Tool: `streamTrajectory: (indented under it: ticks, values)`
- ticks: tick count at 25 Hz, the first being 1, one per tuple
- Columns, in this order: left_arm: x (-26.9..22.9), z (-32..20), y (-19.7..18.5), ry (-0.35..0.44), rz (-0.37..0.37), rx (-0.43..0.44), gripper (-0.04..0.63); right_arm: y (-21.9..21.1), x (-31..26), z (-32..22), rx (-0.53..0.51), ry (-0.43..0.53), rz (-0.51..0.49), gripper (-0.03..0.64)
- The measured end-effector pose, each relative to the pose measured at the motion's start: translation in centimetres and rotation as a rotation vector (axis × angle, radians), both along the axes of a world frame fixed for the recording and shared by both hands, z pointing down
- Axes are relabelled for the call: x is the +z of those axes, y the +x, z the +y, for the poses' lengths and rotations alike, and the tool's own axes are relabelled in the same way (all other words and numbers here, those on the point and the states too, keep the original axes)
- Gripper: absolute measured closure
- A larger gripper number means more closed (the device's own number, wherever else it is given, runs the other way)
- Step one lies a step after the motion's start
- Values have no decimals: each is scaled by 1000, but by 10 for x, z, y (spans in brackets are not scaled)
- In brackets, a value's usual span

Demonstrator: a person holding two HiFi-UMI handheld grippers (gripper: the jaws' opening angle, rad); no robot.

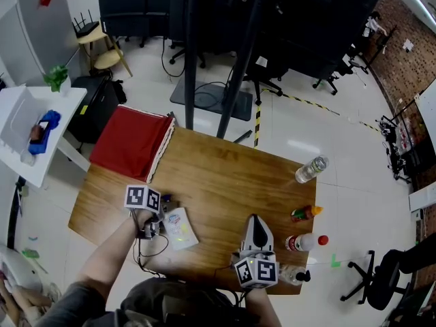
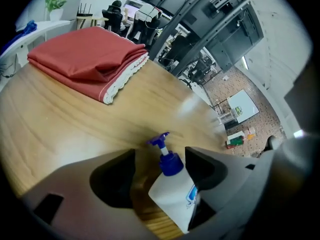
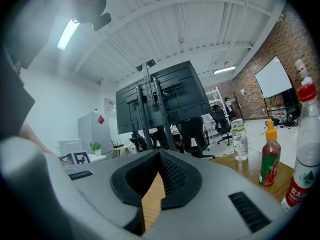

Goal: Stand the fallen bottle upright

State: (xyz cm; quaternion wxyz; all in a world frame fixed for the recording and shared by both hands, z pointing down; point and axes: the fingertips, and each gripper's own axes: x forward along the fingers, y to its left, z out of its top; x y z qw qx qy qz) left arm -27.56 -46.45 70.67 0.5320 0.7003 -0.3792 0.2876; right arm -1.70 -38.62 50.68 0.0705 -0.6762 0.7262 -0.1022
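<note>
A white pump bottle [image 2: 172, 196] with a blue pump head sits between the jaws of my left gripper [image 2: 160, 155]. It looks to stand on its base on the wooden table [image 1: 218, 176], leaning toward the right jaw, with a clear gap to the left jaw. The left jaws stand wide open. In the head view the bottle [image 1: 180, 229] is just right of the left gripper [image 1: 153, 229], near the table's front edge. My right gripper [image 1: 257, 222] hovers level over the front of the table, shut [image 3: 159, 156] with nothing between its pads.
A folded red cloth [image 1: 133, 142] lies at the table's far left corner. At the right edge stand a clear water bottle [image 1: 311, 169], a red sauce bottle [image 1: 305, 213] and a red-capped bottle [image 1: 306, 242]; a black-capped one [image 1: 294, 274] is at the front corner.
</note>
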Motion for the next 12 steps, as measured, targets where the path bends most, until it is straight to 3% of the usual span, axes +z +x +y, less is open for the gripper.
streamTrajectory:
  ticks: [10,12]
  values:
    - [0,-3,4,22,-64,-18,247,2,4,-1,10,-9,-9,600]
    - [-4,-1,11,27,-42,6,352,2,4,0,11,-7,-9,600]
